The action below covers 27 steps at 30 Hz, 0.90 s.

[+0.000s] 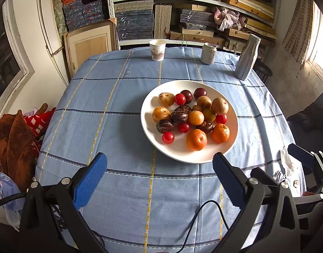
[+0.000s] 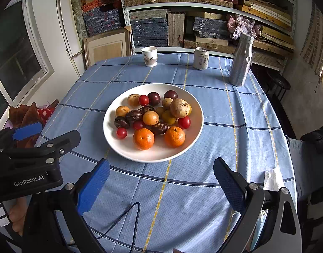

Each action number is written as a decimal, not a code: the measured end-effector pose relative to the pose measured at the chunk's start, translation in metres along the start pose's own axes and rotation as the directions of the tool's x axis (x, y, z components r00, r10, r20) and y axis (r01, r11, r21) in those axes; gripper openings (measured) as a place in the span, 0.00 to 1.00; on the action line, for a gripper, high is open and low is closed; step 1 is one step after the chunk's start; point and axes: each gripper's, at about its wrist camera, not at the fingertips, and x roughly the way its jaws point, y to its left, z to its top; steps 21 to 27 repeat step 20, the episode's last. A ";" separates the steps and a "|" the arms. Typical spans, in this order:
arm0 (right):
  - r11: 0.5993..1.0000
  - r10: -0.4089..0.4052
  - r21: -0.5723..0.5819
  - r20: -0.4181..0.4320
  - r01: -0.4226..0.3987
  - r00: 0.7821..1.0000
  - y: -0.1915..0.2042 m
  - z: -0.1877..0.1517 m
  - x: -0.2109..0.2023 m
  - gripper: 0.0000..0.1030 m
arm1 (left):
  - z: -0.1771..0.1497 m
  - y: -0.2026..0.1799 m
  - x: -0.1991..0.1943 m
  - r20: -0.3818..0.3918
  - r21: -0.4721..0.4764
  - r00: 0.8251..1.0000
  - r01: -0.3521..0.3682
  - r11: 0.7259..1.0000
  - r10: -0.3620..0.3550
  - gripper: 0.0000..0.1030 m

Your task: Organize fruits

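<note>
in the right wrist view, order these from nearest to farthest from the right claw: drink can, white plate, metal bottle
1. white plate, centre of the table, just ahead of the right claw.
2. metal bottle, far right.
3. drink can, back edge, centre-right.

A paper cup (image 1: 157,50) stood at the far edge of the blue checked tablecloth (image 1: 110,113). Right of the cup stood a drink can (image 1: 208,53), and further right a tall silver bottle (image 1: 247,57). Behind the cup, shelves (image 1: 188,10) held stacked boxes. Left of the cup, well nearer, lay heaped clothes (image 1: 18,139).
</note>
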 end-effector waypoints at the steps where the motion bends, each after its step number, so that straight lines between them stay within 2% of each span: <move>1: 1.000 0.000 0.000 0.000 0.000 1.000 0.000 0.000 0.000 0.96 | 0.000 0.000 0.000 0.000 0.000 1.000 0.001 1.000 -0.001 0.96; 27: 1.000 -0.001 0.000 0.001 0.001 1.000 0.000 0.000 0.000 0.96 | -0.001 -0.003 0.004 0.000 0.006 1.000 -0.001 1.000 0.001 0.96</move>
